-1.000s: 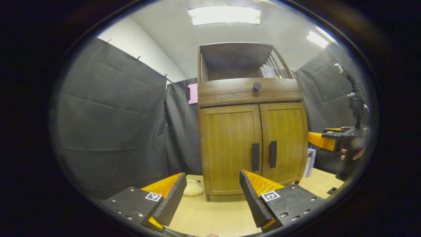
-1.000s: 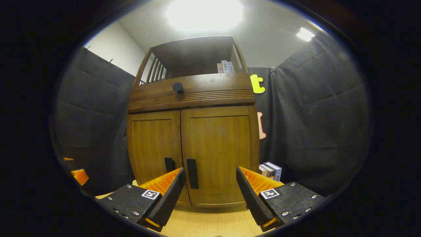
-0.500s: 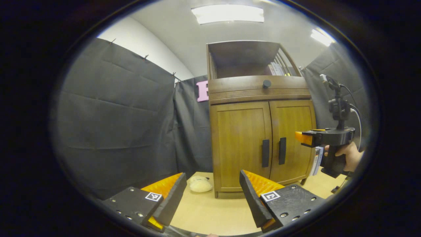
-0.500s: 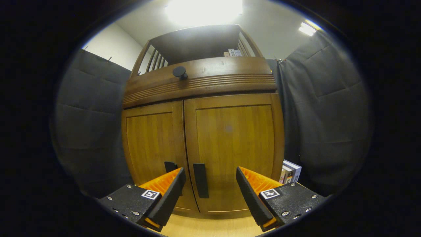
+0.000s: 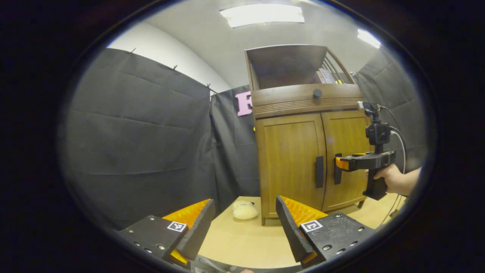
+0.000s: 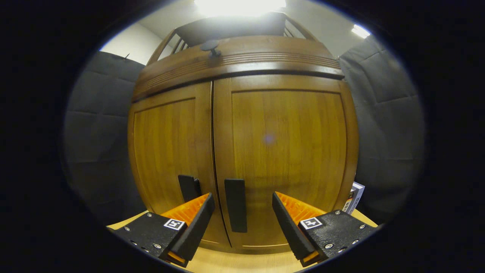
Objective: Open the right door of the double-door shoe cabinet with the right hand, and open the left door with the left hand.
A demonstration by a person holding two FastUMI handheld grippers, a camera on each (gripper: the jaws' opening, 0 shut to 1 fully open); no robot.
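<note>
Standing on the wooden floor, the shoe cabinet is seen with both doors closed. The left gripper is held well back, jaws spread and empty. The right gripper is held with spread jaws flanking the right door handle, untouched.

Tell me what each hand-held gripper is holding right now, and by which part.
Nothing is held. The right hand-held gripper is open, its fingers either side of the right door's handle without pressing on it. The left hand-held gripper is open, back from the cabinet.
</note>
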